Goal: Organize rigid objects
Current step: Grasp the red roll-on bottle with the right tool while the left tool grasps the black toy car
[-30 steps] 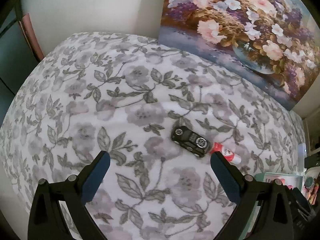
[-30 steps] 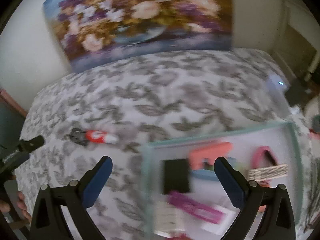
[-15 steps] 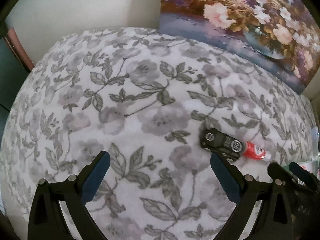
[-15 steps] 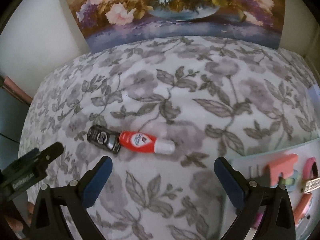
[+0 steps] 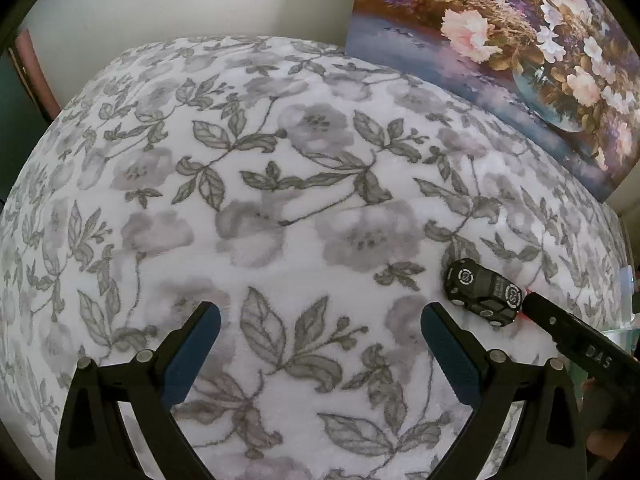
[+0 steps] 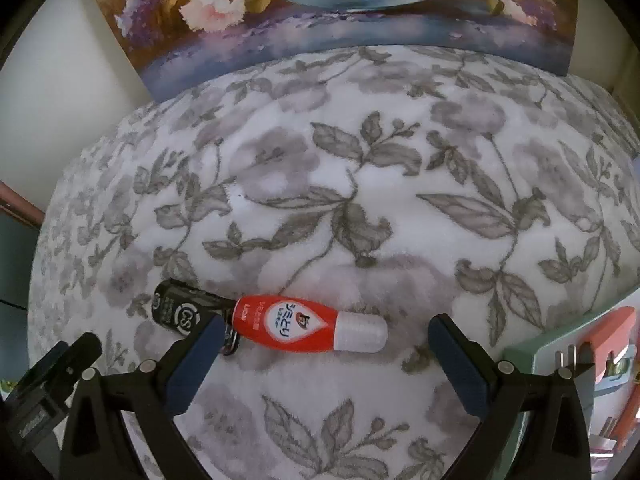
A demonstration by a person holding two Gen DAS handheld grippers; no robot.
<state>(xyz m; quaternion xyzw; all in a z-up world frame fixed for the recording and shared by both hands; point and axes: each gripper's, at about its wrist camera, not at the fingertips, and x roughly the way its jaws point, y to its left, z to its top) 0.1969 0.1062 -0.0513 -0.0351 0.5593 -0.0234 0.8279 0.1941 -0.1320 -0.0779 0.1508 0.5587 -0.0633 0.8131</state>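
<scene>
right gripper (image 6: 320, 344) is spread wide and empty, low over the floral blanket (image 6: 360, 184), with the red bottle (image 6: 292, 323) lying between its fingers in the lower centre of the right wrist frame. left gripper (image 5: 320, 340) is likewise spread and holding nothing, over bare blanket in the lower centre of its own frame. judged step: the right tool is lining up to pick the bottle, probably for the tray (image 6: 528, 354) at the lower right edge. bottle lies flat, long axis almost left-right across the frame, slightly tilted down to the right; white cap (image 6: 362, 333) points right toward the tray, red base points left. base end is touching, or just beside, a black toy car (image 6: 180, 312); contact cannot be resolved. the car sits at lower right in the left wrist view (image 5: 482, 294), partly behind the right tool's finger. to do this well: the fingers now stand along the bottle's length, left finger (image 6: 196, 360) at the base end over the car, so closing here would likely pinch lengthwise or catch the car. better to turn the wrist so the pads close across the red body at its widest part, away from the car. risk: rounded plastic slipping, soft blanket giving under a downward press.
</scene>
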